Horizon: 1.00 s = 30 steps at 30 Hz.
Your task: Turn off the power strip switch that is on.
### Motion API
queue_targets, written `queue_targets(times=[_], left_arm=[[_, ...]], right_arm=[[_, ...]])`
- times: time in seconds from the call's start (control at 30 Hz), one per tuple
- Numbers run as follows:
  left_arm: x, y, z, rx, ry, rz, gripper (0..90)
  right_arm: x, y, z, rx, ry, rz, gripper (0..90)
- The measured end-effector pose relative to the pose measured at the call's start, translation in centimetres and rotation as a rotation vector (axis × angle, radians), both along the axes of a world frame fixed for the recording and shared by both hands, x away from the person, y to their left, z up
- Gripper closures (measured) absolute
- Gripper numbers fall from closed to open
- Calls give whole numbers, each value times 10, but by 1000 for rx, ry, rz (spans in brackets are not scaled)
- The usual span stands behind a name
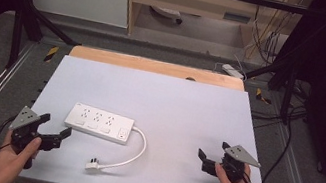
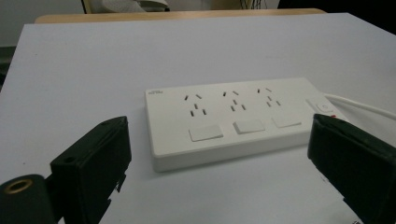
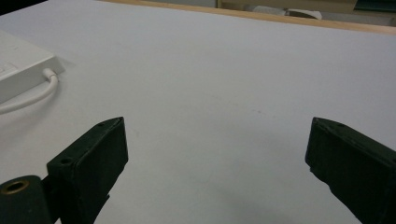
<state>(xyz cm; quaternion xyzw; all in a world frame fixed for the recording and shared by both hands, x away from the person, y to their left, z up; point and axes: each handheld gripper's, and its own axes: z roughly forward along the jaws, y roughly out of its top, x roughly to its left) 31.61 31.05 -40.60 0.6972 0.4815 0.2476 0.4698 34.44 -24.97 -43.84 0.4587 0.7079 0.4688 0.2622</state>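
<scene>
A white power strip [image 1: 99, 123] lies flat on the pale bench [image 1: 165, 97], left of centre, its cord [image 1: 132, 154] curling toward the near edge and ending in a plug [image 1: 92, 165]. The left gripper [image 1: 54, 134] hovers just beside the strip's near-left end, jaws wide, nothing between them. The right gripper [image 1: 209, 161] sits well apart at the right, jaws wide and empty.

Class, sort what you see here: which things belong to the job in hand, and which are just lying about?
Job:
white plastic power strip
its white cord and plug
left gripper, open
right gripper, open

Lying about:
small white adapter on the floor
wooden shelf unit
</scene>
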Motion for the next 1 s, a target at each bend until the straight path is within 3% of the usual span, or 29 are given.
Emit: queue_targets(times=[0.63,0.83,1.0], left_arm=[[-8,-4,7,-12,-44,-21,58],[-9,-6,10,-19,-48,-40,58],[-9,-7,14,-71,-50,-62,58]], right_arm=[[-4,-2,3,10,1,-10,52],[-5,-2,5,4,-17,-10,51],[-5,-2,5,12,-15,-10,49]])
